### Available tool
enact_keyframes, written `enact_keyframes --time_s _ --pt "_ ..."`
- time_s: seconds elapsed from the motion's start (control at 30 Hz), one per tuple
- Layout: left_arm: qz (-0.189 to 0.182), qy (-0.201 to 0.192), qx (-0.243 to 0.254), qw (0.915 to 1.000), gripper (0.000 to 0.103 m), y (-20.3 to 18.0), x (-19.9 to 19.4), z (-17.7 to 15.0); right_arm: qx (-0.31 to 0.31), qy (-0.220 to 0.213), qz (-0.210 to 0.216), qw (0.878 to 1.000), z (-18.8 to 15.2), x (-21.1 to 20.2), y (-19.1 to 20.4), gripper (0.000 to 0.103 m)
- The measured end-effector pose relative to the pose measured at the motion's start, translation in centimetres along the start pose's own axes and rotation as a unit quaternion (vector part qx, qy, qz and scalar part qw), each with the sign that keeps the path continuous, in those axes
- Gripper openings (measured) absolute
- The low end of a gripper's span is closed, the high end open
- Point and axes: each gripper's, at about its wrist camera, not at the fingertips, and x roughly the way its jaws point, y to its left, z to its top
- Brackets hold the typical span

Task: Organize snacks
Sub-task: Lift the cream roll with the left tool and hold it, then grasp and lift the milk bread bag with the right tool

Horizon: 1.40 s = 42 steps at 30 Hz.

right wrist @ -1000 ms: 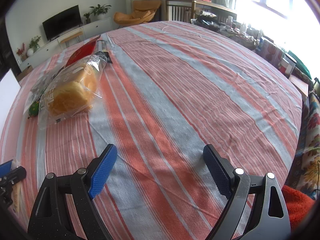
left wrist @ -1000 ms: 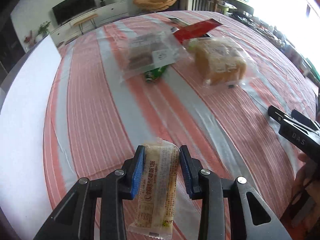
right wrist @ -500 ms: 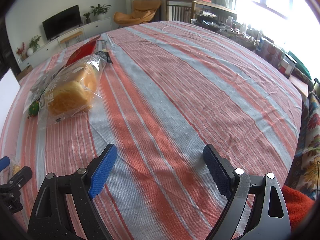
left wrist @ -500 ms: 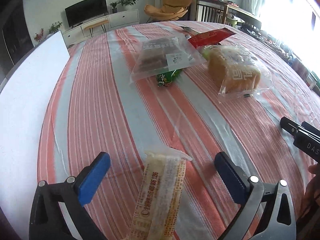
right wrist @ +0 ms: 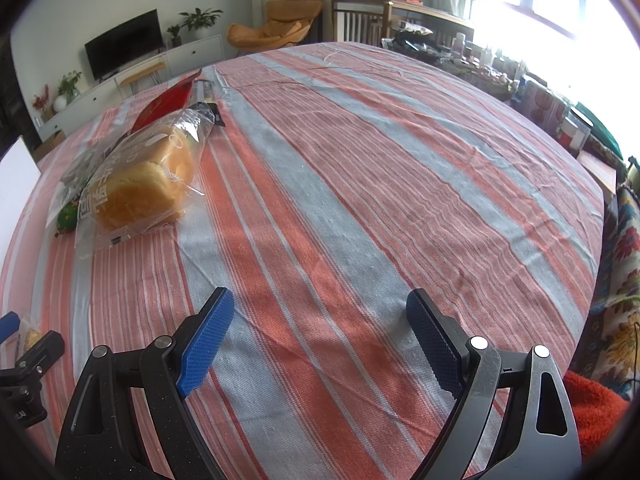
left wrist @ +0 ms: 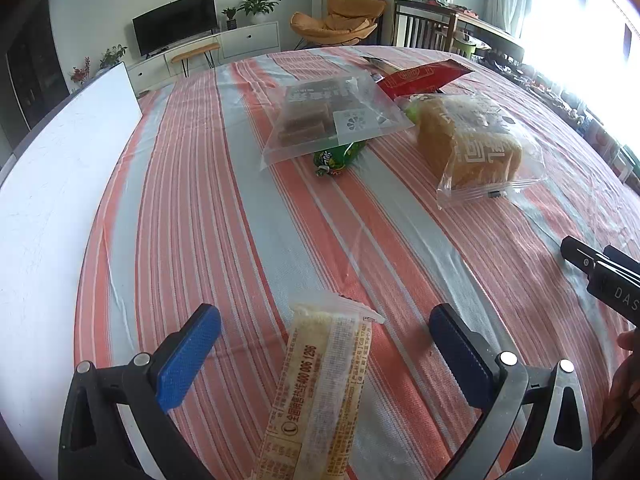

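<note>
A long wrapped snack bar (left wrist: 324,388) lies on the striped tablecloth between the wide-apart fingers of my left gripper (left wrist: 324,332), which is open and touches nothing. Farther off lie a clear bag of brown cakes (left wrist: 328,116), a green packet (left wrist: 338,156) under it, a red packet (left wrist: 420,78) and a bagged bread loaf (left wrist: 476,148). The right wrist view shows that loaf (right wrist: 140,184) at the left, with the red packet (right wrist: 168,104) behind it. My right gripper (right wrist: 320,328) stands open over bare cloth.
A white board (left wrist: 52,184) runs along the table's left side. A dark flat packet (right wrist: 206,98) lies behind the loaf. The right gripper's body (left wrist: 600,276) and a hand (left wrist: 628,372) show at the left view's right edge. Chairs and cluttered furniture ring the table.
My left gripper has opened and let go of the snack bar, which now lies on the cloth between the fingers. The right gripper has stayed still.
</note>
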Motion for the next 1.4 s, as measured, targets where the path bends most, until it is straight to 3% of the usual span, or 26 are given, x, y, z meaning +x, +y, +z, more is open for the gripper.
enact_keyframes --time_s 1.3,1.4 --pt "-0.006 0.009 0.009 0.9999 0.103 -0.06 0.11 0.37 0.0 0.0 0.0 1.0 -0.02 0.04 0.07 0.091" --pt "-0.017 0.017 0.021 0.9995 0.096 -0.19 -0.08 0.8 0.0 0.0 0.0 1.0 -0.01 0.03 0.07 0.091"
